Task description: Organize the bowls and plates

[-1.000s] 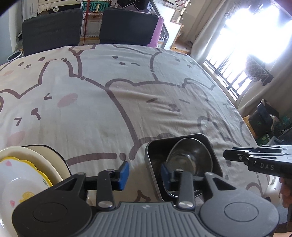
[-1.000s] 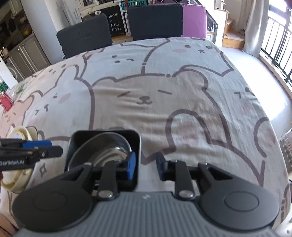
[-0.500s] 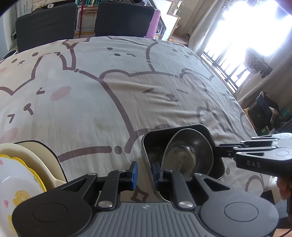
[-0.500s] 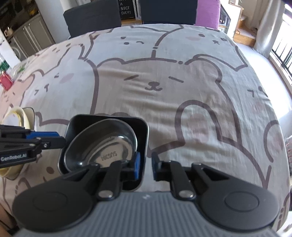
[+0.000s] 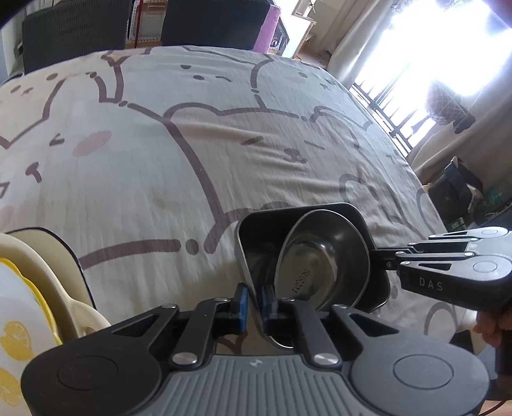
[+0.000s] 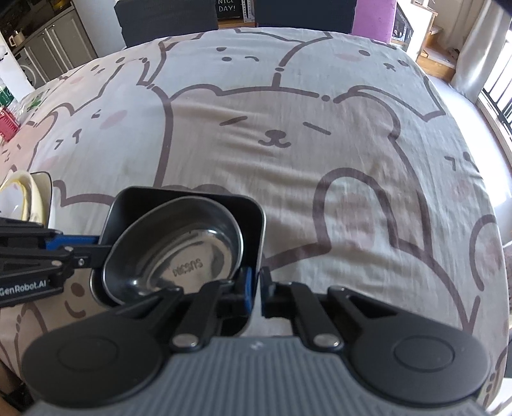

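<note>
A black square dish (image 5: 256, 225) (image 6: 251, 220) sits on the bear-print tablecloth near the front edge. A steel oval bowl (image 5: 323, 262) (image 6: 179, 243) lies tilted inside it. My left gripper (image 5: 254, 304) is finishing its closing, and its blue pads (image 5: 240, 304) press on the dish's left wall. It also shows in the right wrist view as the left gripper (image 6: 99, 246). My right gripper (image 6: 256, 288) is likewise finishing its closing, on the opposite wall. It appears in the left wrist view as the right gripper (image 5: 374, 252).
A stack of plates (image 5: 35, 288) (image 6: 30, 188), cream and white with yellow lemons over a black-rimmed one, lies left of the dish. Two dark chairs (image 5: 80, 28) stand at the table's far side. The table edge drops off at the right towards a window (image 5: 432, 64).
Both grippers went from part open, straddling the dish's opposite walls, to shut on those walls. The right gripper also sank a little closer to the dish.
</note>
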Tool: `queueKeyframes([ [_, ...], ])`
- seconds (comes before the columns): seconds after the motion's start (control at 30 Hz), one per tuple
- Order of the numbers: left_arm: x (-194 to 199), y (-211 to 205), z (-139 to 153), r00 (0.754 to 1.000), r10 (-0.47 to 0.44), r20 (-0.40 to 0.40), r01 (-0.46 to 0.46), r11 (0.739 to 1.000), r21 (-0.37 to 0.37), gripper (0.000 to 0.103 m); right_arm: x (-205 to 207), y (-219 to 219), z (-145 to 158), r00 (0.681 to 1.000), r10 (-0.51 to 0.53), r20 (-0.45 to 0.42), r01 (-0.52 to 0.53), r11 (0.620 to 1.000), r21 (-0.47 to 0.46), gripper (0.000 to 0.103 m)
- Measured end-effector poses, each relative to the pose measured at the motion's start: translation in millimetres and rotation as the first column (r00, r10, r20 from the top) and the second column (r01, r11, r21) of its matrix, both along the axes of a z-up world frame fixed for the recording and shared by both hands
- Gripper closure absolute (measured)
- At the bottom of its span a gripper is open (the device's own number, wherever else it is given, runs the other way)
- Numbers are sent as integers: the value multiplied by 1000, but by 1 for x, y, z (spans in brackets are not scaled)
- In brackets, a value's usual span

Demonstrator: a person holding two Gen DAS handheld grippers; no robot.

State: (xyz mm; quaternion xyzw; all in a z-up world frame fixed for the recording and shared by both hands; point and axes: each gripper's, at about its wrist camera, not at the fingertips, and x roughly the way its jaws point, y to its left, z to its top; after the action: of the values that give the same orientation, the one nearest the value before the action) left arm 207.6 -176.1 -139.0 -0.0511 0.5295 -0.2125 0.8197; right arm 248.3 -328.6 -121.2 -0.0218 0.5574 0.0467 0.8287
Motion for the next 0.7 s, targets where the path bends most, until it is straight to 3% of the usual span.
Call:
queueKeyframes([
  [0.33,1,6,5,999,39,-16,-39,999,-14,96,-7,-1,7,999,2,37,-4,999,40,97],
  [0.7,-4,39,45,994,108,28,-103,982,-155,96,-17,-10,43,982,-80,170,48,981,186,98],
])
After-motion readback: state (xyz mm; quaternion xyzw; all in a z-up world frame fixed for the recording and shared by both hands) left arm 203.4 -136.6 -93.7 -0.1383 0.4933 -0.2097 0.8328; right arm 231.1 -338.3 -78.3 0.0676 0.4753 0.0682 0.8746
